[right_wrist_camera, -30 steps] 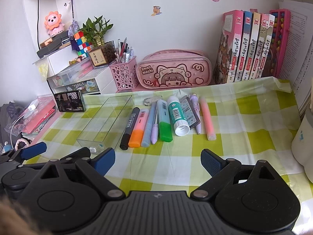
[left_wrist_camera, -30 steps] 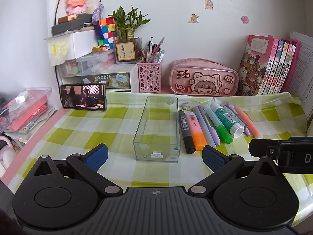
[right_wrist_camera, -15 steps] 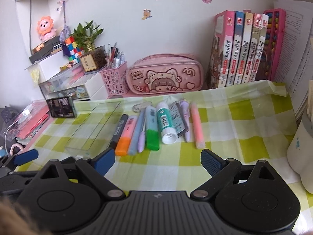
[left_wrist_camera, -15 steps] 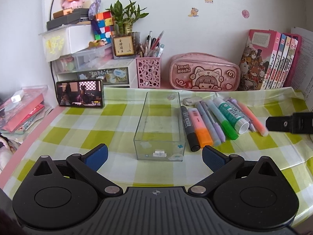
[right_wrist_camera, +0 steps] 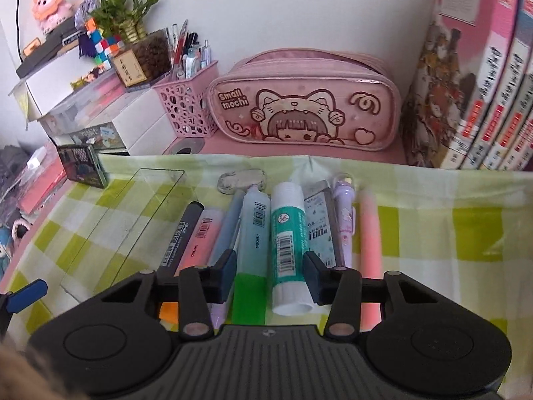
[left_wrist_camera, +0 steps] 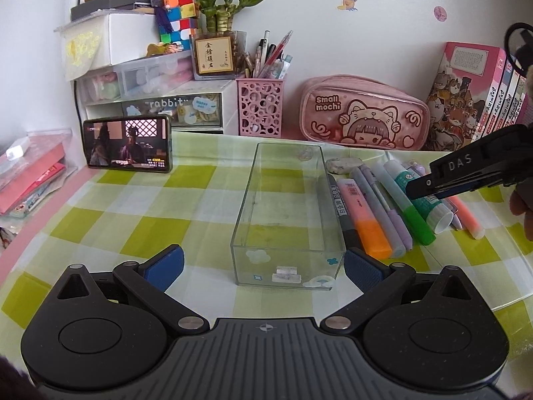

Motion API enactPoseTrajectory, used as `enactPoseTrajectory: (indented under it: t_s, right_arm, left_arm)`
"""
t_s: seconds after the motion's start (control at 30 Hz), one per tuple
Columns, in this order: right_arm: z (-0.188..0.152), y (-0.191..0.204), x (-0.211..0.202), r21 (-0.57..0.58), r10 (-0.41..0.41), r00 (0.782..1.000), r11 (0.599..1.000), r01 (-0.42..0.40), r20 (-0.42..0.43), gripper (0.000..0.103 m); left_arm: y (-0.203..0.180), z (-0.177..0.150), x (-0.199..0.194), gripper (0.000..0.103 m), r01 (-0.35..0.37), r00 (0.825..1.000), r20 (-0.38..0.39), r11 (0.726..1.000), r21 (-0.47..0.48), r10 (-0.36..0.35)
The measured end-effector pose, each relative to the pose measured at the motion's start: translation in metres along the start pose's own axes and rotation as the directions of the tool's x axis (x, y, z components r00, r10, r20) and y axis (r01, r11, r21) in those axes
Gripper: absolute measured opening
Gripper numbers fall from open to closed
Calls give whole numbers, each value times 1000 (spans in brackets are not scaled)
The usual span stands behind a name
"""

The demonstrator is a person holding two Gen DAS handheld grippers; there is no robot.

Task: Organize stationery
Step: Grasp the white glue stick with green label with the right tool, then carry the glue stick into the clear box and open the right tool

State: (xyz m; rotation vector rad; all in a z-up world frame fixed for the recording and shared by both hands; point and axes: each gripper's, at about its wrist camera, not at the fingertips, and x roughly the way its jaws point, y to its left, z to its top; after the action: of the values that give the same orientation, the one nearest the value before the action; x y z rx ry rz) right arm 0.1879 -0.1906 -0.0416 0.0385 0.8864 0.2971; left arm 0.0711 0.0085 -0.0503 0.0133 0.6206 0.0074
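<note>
Home study desk: books [right_wrist_camera: 476, 93], pencil case [right_wrist_camera: 303, 106].

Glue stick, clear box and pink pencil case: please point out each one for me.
glue stick [right_wrist_camera: 289, 246], right wrist view, on its green label.
clear box [left_wrist_camera: 286, 268], left wrist view, on its near end wall.
pink pencil case [right_wrist_camera: 301, 106], right wrist view, on the front face with the cartoon.

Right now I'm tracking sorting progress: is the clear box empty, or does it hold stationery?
Empty. Through the clear box only the checked cloth shows; the pens, highlighters and glue stick all lie beside it.
</note>
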Motion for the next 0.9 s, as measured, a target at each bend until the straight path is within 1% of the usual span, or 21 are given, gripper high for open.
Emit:
enactPoseTrajectory:
  t_s: [0.07, 0.13, 0.2, 0.33, 0.43, 0.47, 0.53, 0.57, 0.63, 0.8, 0.9]
  right_arm:
    - [4, -1, 8, -12, -26, 1000, 1000, 25, -17, 29]
    - [5, -7, 13, 4, -18, 999, 1000, 18, -29, 27]
    - [5, -9, 15, 15, -11, 999, 1000, 12, -41, 26]
    - [7, -3, 16, -36, -33, 998, 999, 31, -56, 26]
    - [12, -2, 20, -44, -39, 997, 998, 36, -70, 26]
    - [14, -1, 21, -49, -43, 996, 998, 39, -74, 26]
    - [15, 3, 23, -65, -57, 995, 997, 52, -78, 26]
    - [15, 5, 24, -72, -62, 995, 996, 56, -81, 26]
    - [16, 8, 28, -82, -74, 994, 994, 67, -84, 27]
    - [18, 8, 36, -59, -77, 993, 996, 72, -90, 27]
    - [20, 2, 35, -15, -53, 993, 999, 51, -102, 27]
  left_arm:
    - [-5, 1, 2, 98, -4, 1000, 3, 1000, 23, 4]
    - [-8, 2, 5, 98, -2, 1000, 3, 999, 32, 2]
    - [-10, 3, 9, 98, 11, 1000, -3, 1000, 22, -11]
    - [-13, 3, 15, 98, 25, 1000, -2, 999, 21, -25]
    - [-15, 1, 18, 95, 28, 1000, 7, 999, 32, -28]
    - [-15, -1, 20, 93, 31, 999, 6, 999, 31, -31]
    - [-13, -2, 23, 83, 36, 999, 3, 999, 24, -37]
    - [-12, -3, 25, 73, 37, 999, -5, 999, 19, -37]
    - [-10, -5, 27, 73, 45, 999, -3, 999, 8, -45]
    - [-9, -5, 29, 73, 43, 999, 7, 999, 5, -43]
    - [-7, -4, 30, 73, 43, 999, 9, 999, 0, -43]
